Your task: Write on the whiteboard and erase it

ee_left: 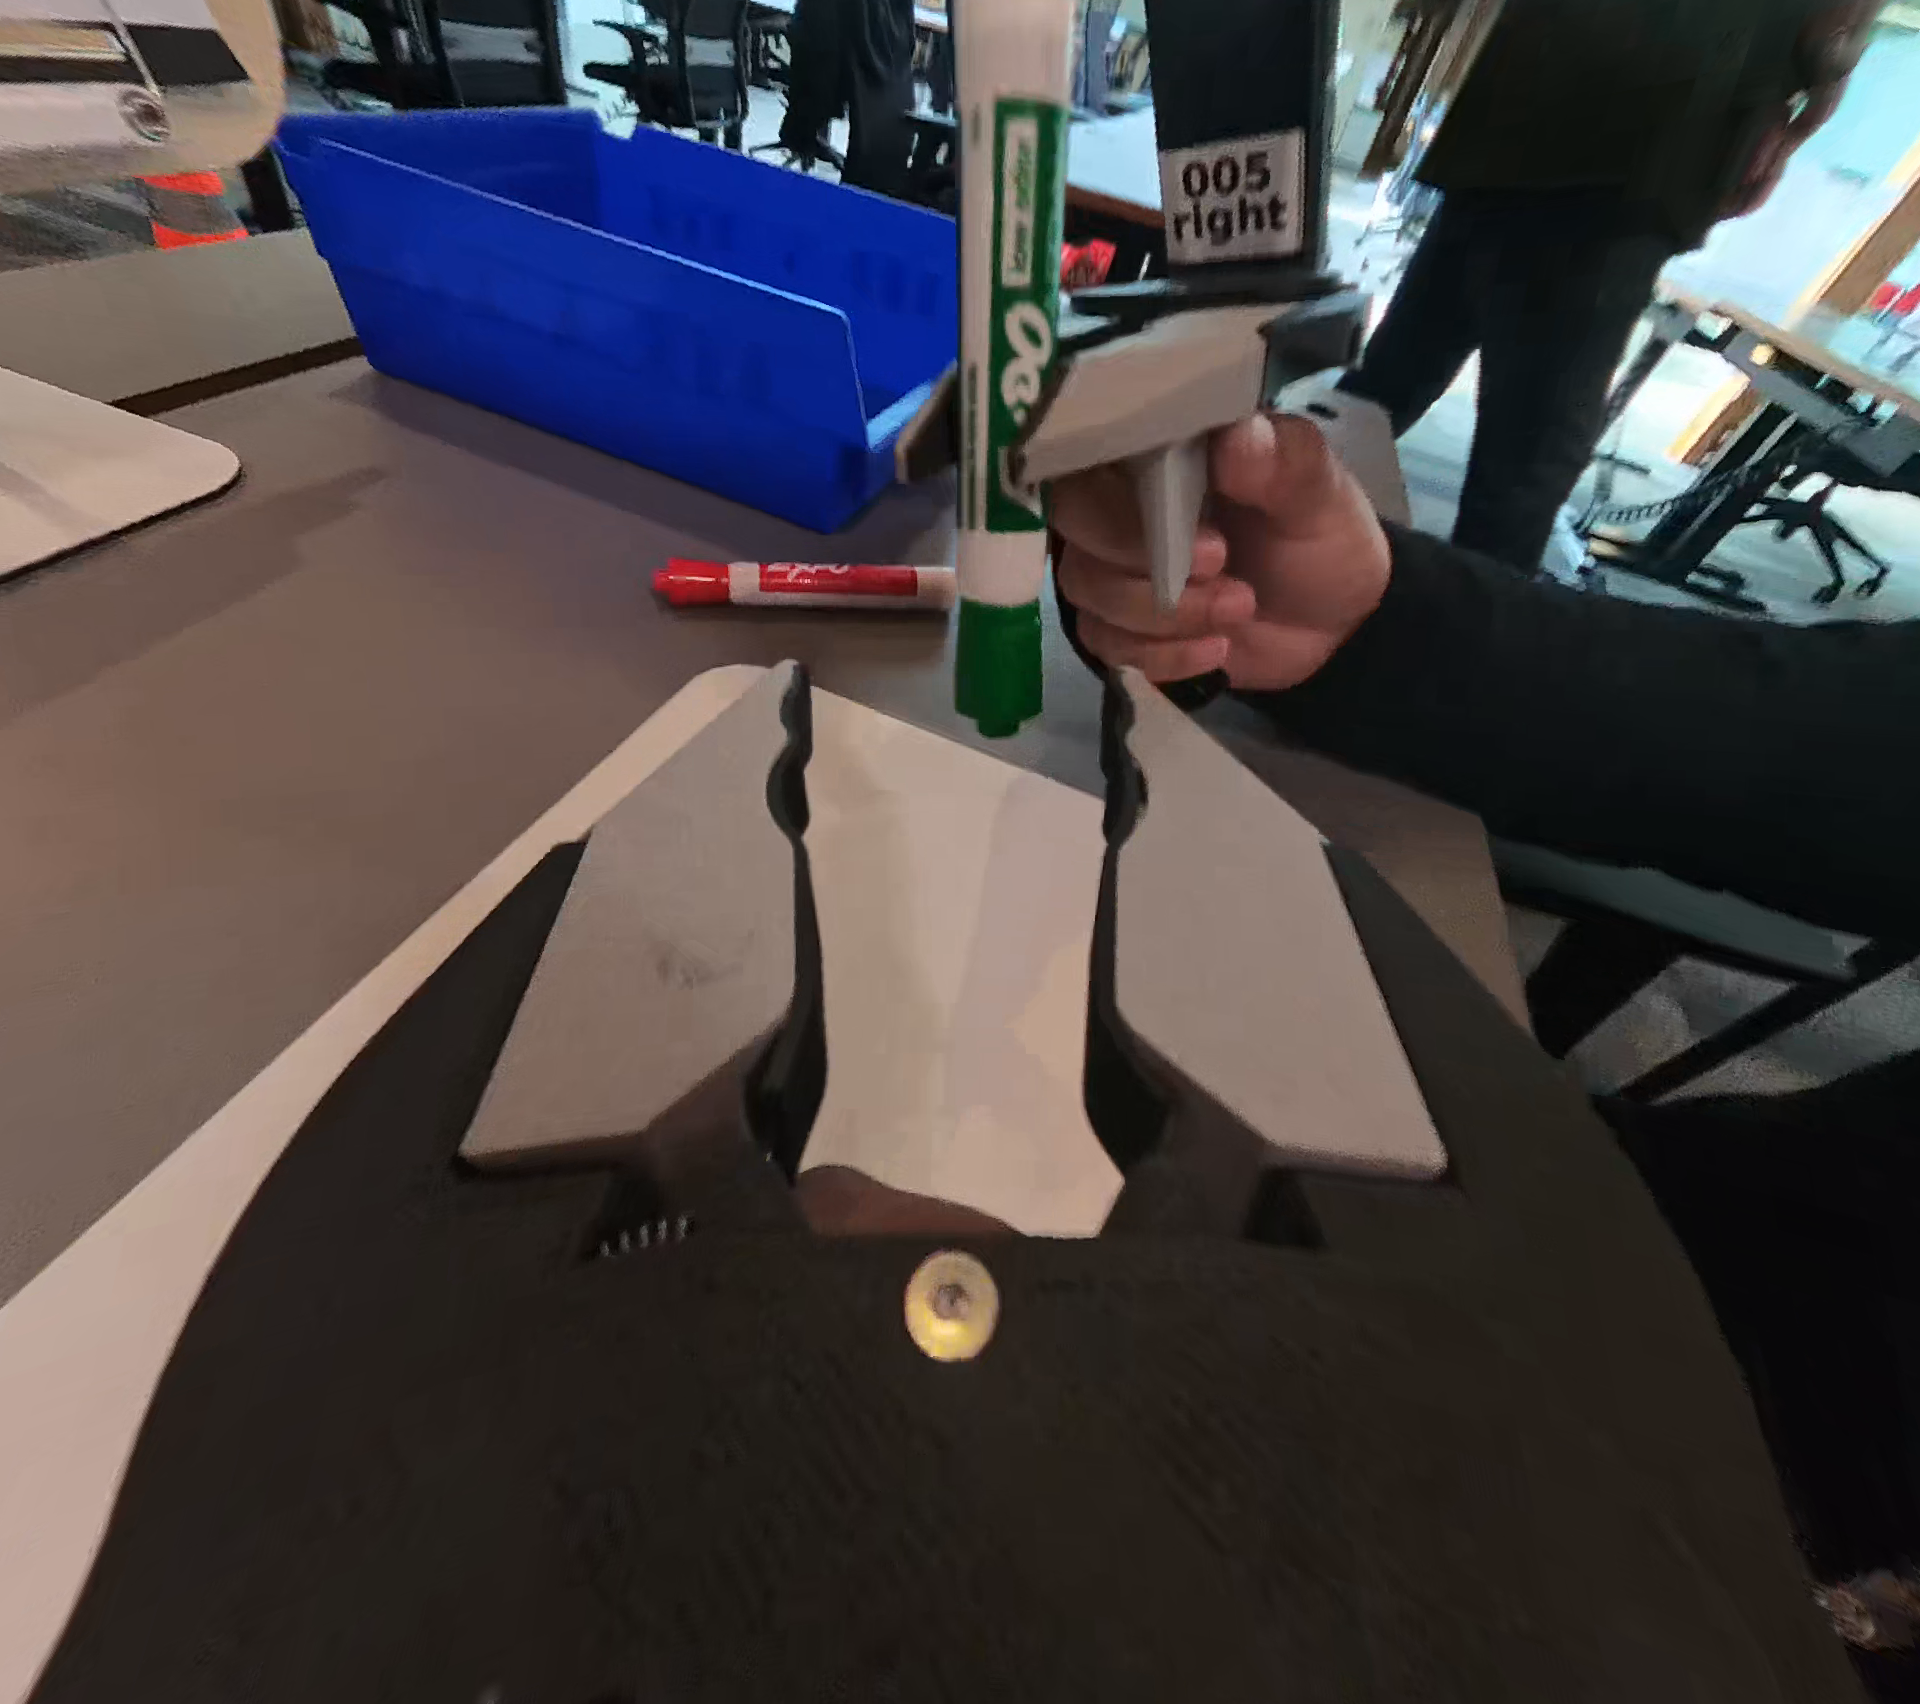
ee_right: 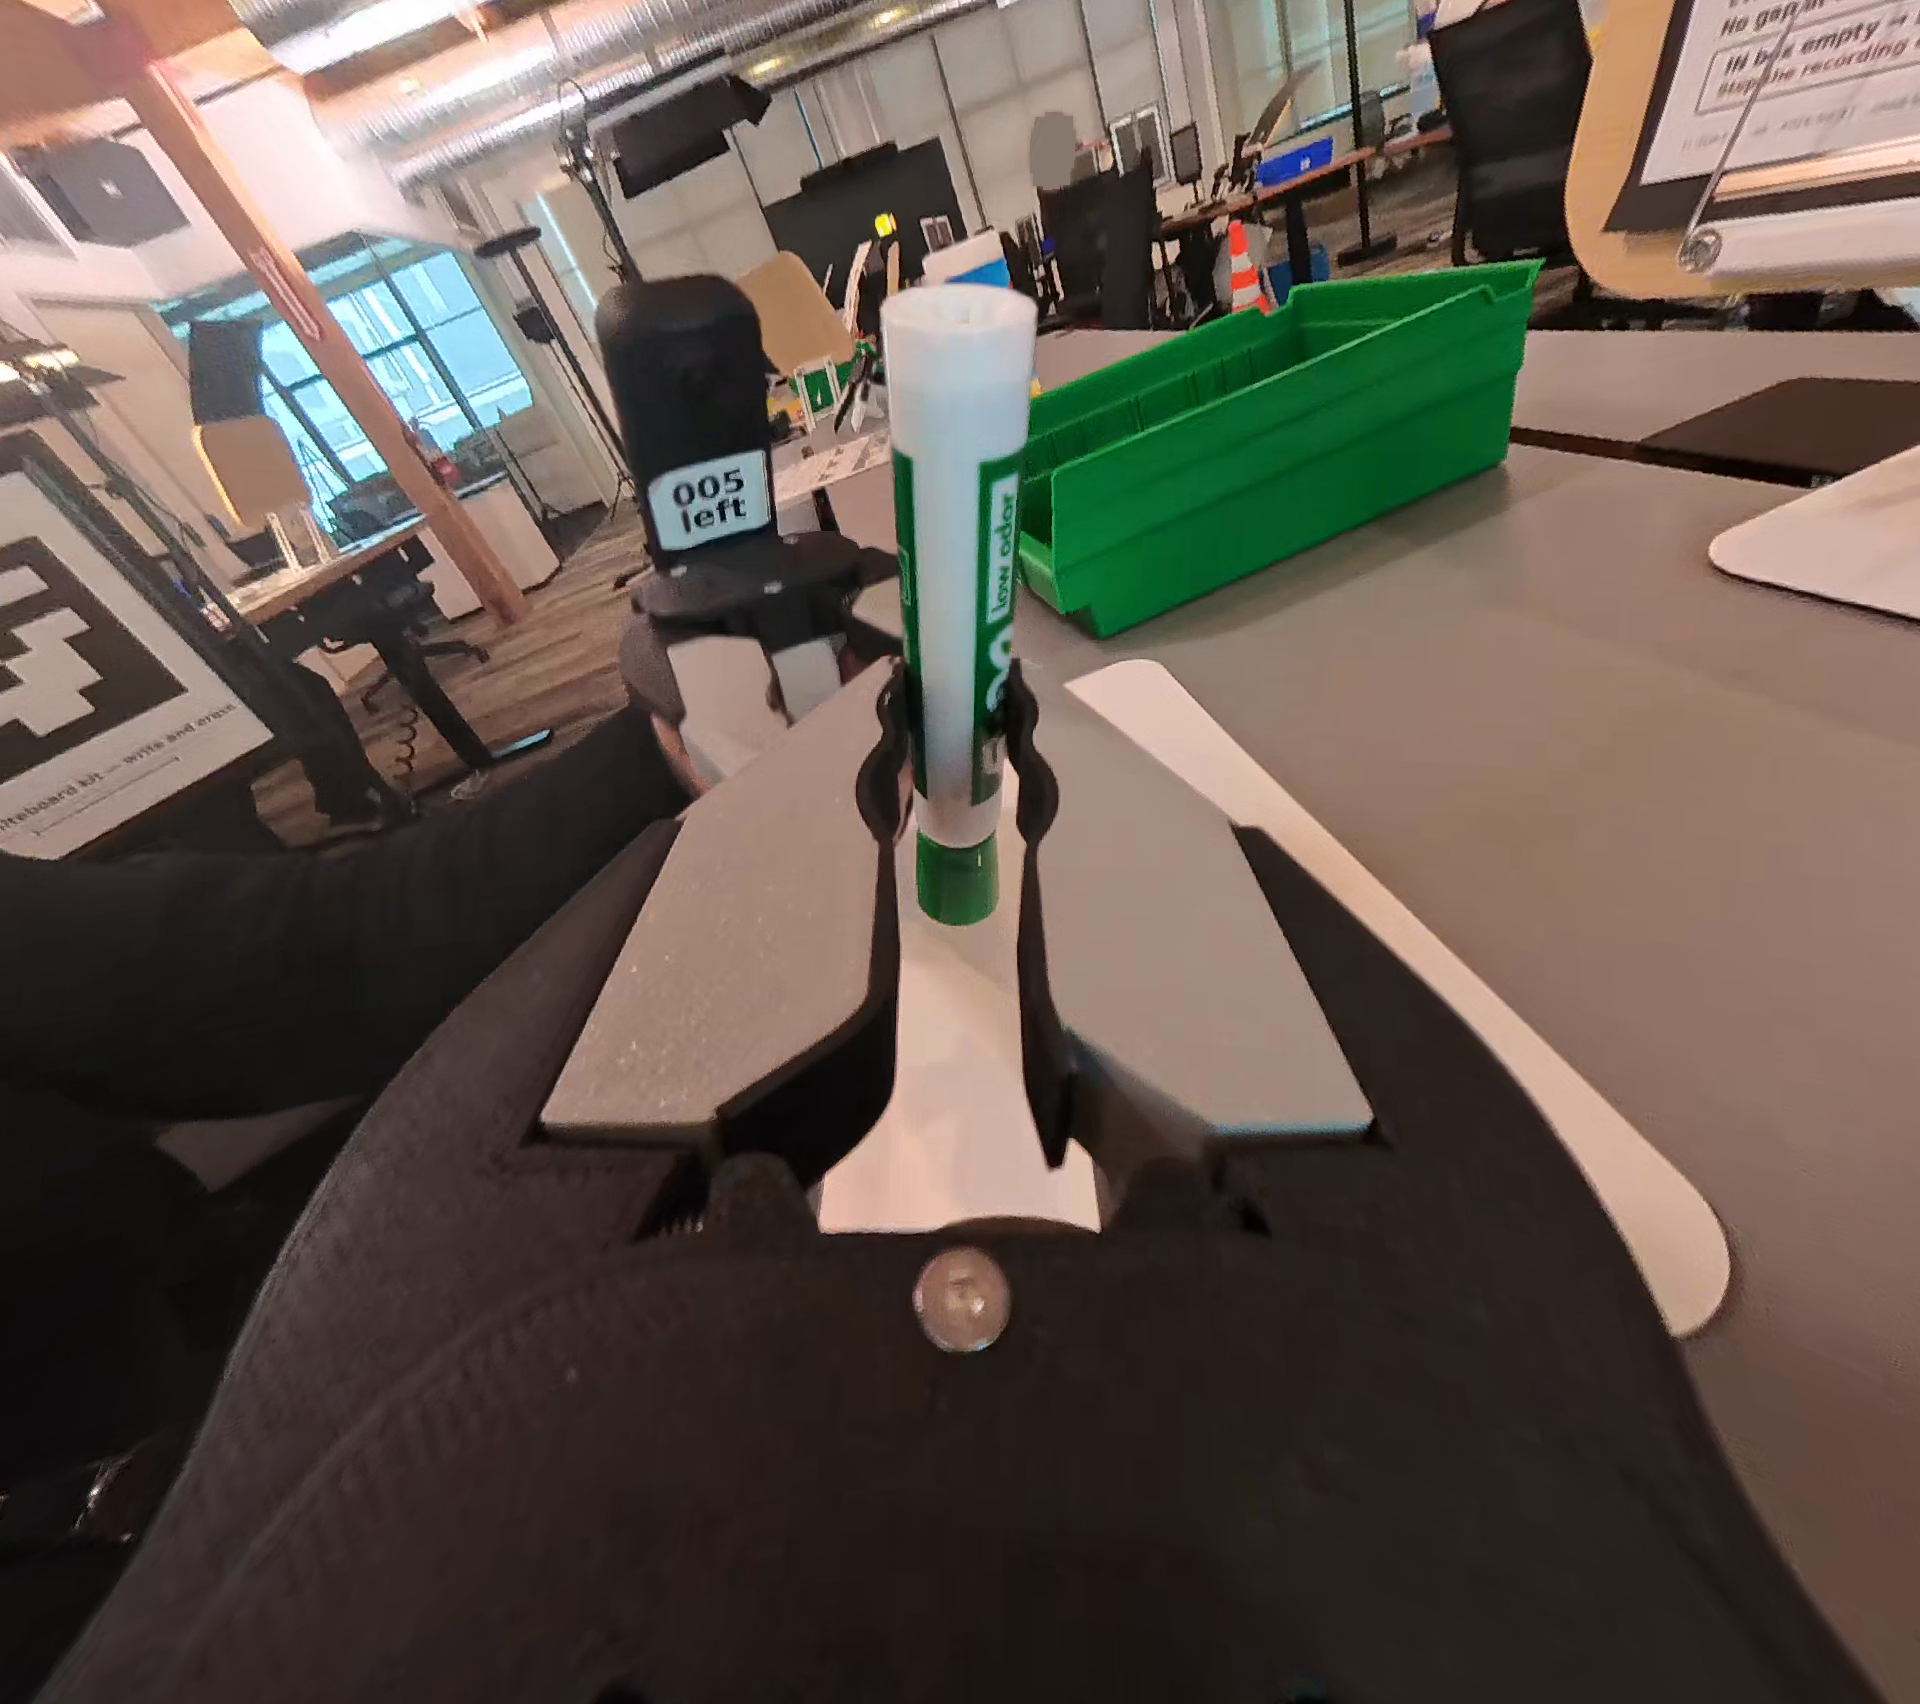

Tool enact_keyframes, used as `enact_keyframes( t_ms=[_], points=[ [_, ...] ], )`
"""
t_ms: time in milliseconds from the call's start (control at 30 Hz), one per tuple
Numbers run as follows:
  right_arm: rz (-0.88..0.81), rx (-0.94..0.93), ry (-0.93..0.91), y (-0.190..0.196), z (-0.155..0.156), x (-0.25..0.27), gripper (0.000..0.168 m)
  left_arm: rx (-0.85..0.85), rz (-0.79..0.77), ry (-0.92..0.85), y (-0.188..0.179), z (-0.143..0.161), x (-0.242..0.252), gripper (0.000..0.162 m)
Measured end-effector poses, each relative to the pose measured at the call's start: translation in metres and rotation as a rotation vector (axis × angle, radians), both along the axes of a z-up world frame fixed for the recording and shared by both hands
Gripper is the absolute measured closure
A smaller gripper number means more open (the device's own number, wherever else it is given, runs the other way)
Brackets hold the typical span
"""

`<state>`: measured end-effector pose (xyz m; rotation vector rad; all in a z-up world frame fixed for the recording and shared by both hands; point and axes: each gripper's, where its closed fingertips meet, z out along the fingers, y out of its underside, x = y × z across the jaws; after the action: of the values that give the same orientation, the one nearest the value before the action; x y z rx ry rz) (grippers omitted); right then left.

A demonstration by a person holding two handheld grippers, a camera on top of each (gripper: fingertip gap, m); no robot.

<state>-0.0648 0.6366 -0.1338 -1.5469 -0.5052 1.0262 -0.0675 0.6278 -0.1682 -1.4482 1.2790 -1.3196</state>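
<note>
Nearest the camera, the left hand-held gripper (ee_left: 951,755) was held wide and empty over the whiteboard (ee_left: 914,906) on the worktop (ee_left: 364,615), while the green marker (ee_right: 961,615), cap (ee_left: 1000,667) down, was clamped upright by the right hand-held gripper (ee_right: 956,755), so uncapping was judged the step in hand, calling for the cap to be gripped and pulled.

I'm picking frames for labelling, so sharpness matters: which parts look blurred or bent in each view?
Left wrist view: the green marker and right gripper are slightly motion-blurred; the red marker is sharper. Right wrist view: the marker is crisp, the ceiling ducts smear, and the whiteboard edge curves from wide-angle distortion.
</note>
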Motion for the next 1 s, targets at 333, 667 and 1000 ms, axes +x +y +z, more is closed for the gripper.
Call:
enact_keyframes(
  t_ms=[333,667,1000],
  points=[
    [0.025,0.028,-0.005,-0.007,0.003,-0.008,0.153,0.084,0.003,0.053,-0.01,-0.015,0.013,0.11],
    [0.034,0.039,0.007,-0.009,0.006,-0.011,0.153,0.094,0.001,0.053,-0.015,-0.016,0.017,0.107],
    [0.038,0.037,0.007,-0.009,0.005,-0.013,0.153,0.114,-0.026,0.019,-0.02,-0.011,0.017,0.143]
  ],
)
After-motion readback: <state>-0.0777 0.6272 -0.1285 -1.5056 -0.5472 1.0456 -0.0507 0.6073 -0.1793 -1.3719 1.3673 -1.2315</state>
